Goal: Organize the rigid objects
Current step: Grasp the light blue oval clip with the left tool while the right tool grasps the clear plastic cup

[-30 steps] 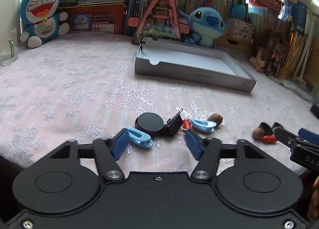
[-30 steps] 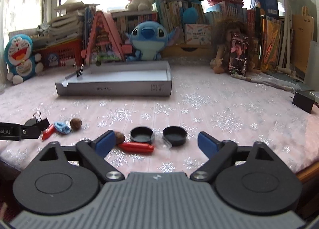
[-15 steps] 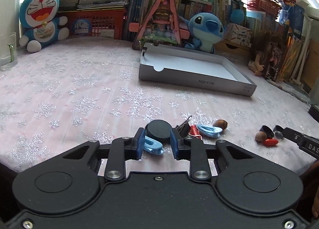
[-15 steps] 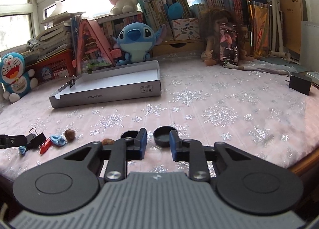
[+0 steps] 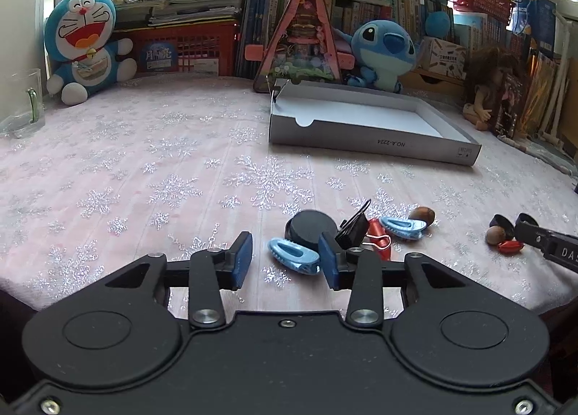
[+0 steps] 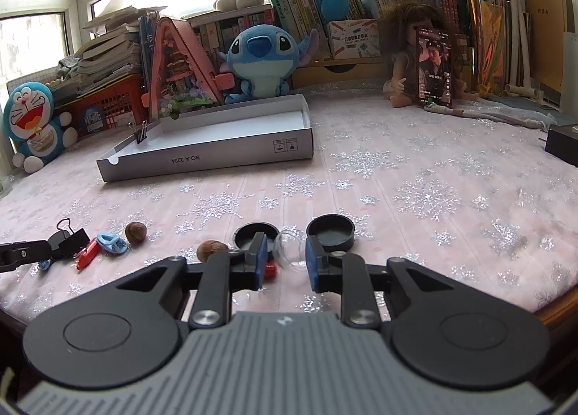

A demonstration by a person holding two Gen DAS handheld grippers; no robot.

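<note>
Both tongs have reopened since half a second ago: left tongs [image 5: 285, 261] parted empty around the blue clip [image 5: 293, 255], right tongs [image 6: 286, 257] parted empty; tray [image 5: 368, 142] upper right unfilled, sorting barely begun.

A shallow box [image 5: 372, 133] lay toward the far edge of the table [image 5: 144, 169], in front of the books and plush toys lining that edge. Near the front edge lay a cluster: a round cap [image 5: 307, 229], with a binder clip [image 5: 352, 230] touching it on the right, one oval clip [image 5: 294, 256] just in front of it and another [image 5: 401, 227] beyond the binder clip, then a nut [image 5: 422, 214]. Further right along the front edge sat a second nut [image 6: 213, 247], then two caps [image 6: 330, 230] side by side.
</note>
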